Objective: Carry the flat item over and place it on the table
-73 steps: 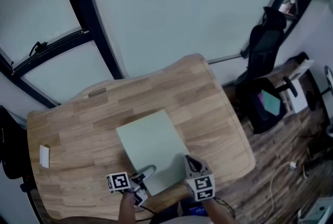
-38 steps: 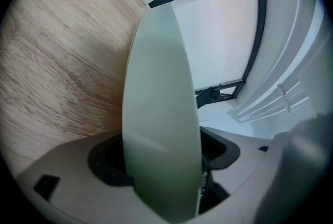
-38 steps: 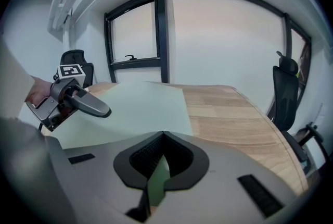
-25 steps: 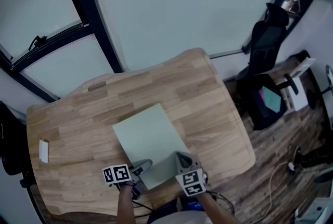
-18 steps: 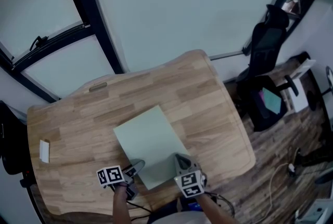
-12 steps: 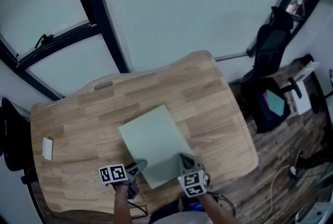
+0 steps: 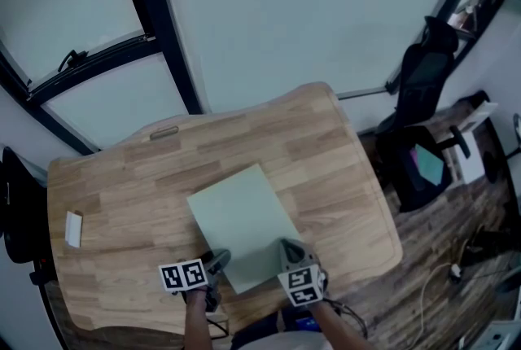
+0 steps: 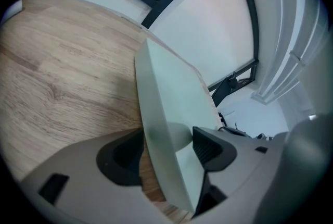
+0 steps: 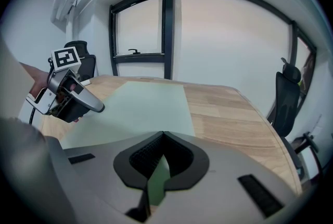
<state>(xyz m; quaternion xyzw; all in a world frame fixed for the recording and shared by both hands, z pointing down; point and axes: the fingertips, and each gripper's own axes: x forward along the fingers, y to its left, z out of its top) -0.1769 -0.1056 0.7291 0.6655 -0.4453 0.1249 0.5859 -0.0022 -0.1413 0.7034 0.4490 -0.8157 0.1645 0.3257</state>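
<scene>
The flat item is a pale green sheet [image 7: 244, 218] lying on the wooden table [image 7: 326, 145], near its front edge. My right gripper [image 7: 286, 249] is shut on the sheet's near right edge; in the right gripper view the thin green edge [image 9: 156, 186] is pinched between the closed pads of the right gripper [image 9: 162, 158]. My left gripper [image 7: 218, 260] is at the near left corner. In the left gripper view the sheet [image 8: 166, 92] passes between the jaws of the left gripper [image 8: 166, 145]. Those jaws have just been closing, but a gap still shows beside the sheet.
A small white object [image 7: 73, 228] lies at the table's left end. A slot handle [image 7: 163, 133] is set in the far edge. Black office chairs [image 7: 419, 80] stand right of the table, and another dark chair [image 7: 12, 210] is at the left. Dark window frames run behind.
My left gripper shifted slightly along the sheet's near left corner and rolled, its marker cube turning. The sheet and my right gripper stayed where they were.
</scene>
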